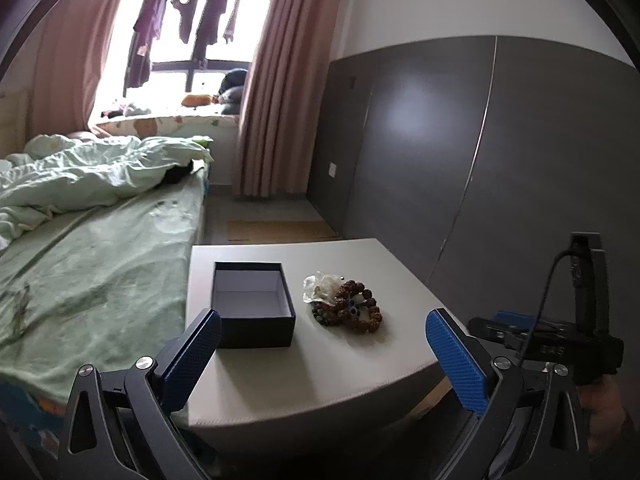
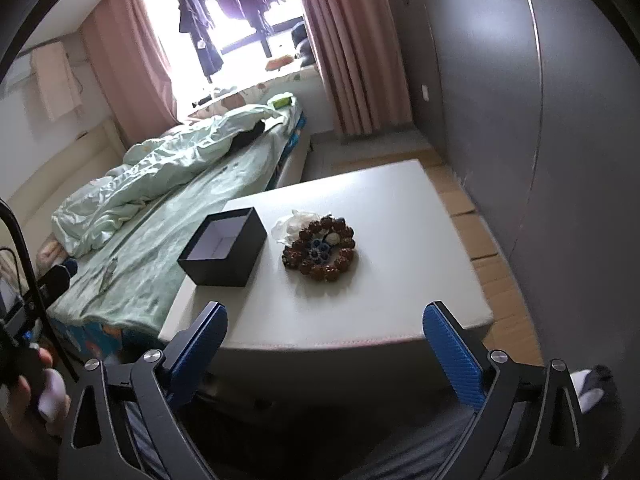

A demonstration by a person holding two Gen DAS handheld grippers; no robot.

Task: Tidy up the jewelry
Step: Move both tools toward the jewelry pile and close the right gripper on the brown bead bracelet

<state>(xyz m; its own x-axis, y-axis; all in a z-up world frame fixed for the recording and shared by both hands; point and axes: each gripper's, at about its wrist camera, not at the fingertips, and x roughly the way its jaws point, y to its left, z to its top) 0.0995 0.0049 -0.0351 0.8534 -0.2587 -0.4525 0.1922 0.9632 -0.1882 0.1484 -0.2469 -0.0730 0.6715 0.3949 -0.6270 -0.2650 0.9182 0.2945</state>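
A pile of jewelry [image 1: 348,304] lies on the white table [image 1: 320,380]: brown bead bracelets, small blue-green beads and a clear plastic bag. It also shows in the right wrist view [image 2: 320,250]. An open dark blue box [image 1: 253,303] with a pale inside stands left of the pile, also in the right wrist view [image 2: 223,246]. My left gripper [image 1: 322,344] is open and empty, held over the table's near edge. My right gripper [image 2: 324,338] is open and empty, back from the near edge of the table [image 2: 360,312].
A bed [image 1: 92,272] with green sheets and a rumpled quilt runs along the table's left side. A grey wardrobe wall [image 1: 460,152] stands to the right. Pink curtains and a bright window are at the back. The right gripper's body [image 1: 580,340] shows at the left view's right edge.
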